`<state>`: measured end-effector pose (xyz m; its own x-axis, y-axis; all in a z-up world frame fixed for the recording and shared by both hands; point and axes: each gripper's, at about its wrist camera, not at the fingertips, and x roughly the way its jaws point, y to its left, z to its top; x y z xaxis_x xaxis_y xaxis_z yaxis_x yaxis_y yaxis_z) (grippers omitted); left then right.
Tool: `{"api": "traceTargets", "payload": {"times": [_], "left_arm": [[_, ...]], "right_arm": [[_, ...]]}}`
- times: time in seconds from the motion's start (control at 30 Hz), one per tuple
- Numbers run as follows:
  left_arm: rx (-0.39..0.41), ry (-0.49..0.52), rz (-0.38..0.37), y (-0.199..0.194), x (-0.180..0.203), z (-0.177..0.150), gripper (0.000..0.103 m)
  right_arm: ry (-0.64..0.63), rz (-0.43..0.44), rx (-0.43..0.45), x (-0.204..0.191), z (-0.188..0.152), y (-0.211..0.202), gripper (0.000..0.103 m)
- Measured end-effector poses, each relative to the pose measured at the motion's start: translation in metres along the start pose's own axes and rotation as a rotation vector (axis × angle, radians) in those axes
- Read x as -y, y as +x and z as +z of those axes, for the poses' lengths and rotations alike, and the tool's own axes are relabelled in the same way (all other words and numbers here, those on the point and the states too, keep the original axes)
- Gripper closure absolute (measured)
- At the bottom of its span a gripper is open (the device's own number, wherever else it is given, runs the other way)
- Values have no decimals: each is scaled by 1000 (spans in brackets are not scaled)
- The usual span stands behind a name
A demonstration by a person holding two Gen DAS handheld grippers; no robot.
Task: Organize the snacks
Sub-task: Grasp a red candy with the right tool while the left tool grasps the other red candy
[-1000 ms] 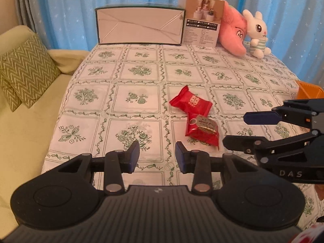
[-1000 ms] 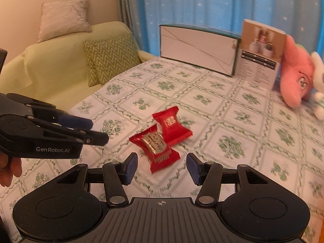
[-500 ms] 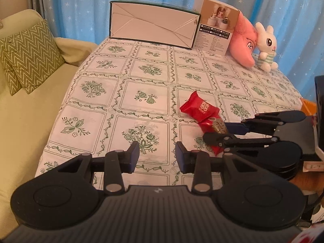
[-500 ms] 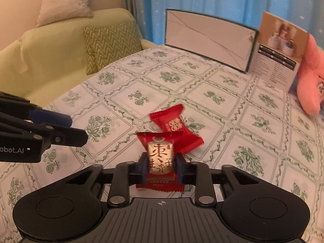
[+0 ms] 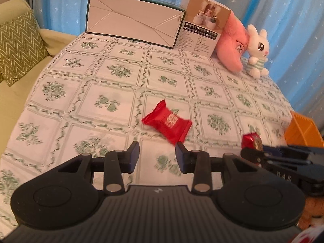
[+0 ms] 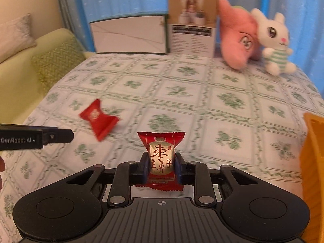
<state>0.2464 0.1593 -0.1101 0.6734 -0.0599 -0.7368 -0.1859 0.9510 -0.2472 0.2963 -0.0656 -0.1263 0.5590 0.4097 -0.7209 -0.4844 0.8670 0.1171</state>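
left to right across the cloth. my left gripper [image 5: 157, 155] hangs over the floral tablecloth [image 5: 113, 75], jaws parted about halfway and widening slightly, nothing between them. the plain red snack packet [image 5: 167, 122] lies flat on the cloth just ahead of its right fingertip, not touched; in the right wrist view the same packet sits beside the left tool's tip.

right of that, my right gripper [image 6: 161, 167] is clamped narrow on the gold-labelled red snack [image 6: 161, 158]. the pads [image 6: 144, 167] press both sides of the packet's filled middle, and the crimped top edge stands upright above the jaws. from the left wrist view it looks lifted off the cloth, though i cannot be sure.

far right, the orange container [image 6: 312, 154] stands at the table's edge, near the held snack; i judge it the likely destination.

handling judgement: both packets look light, with thin glossy film around a small firm piece. film will be slippery and will crumple, so the crimped ends are poor grip points; hold across the filled centre, as on the right. not fragile, modest squeeze should do.

for the lying packet, a low approach with jaws straddling its short width seems best. it could skid on the cloth if nudged by one finger first.
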Motion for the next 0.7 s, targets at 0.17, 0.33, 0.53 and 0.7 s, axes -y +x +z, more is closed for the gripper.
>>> {"api": "traceTargets", "payload": {"times": [0.17,0.33,0.53,0.7], "left_arm": [[1,-77,-6,24,7,12,59],[18,-114,25,40,10,20,55],[15,-129,22,58,11,25,54],[11,-27,38,65,25,27,59]], "right_arm": [[45,-39,18,14,0,-2,77],[74,-60,26,23,0,1,77],[109,-68,28,27,-2,4,77],[113,-73,25,29,-2,5,77]]}}
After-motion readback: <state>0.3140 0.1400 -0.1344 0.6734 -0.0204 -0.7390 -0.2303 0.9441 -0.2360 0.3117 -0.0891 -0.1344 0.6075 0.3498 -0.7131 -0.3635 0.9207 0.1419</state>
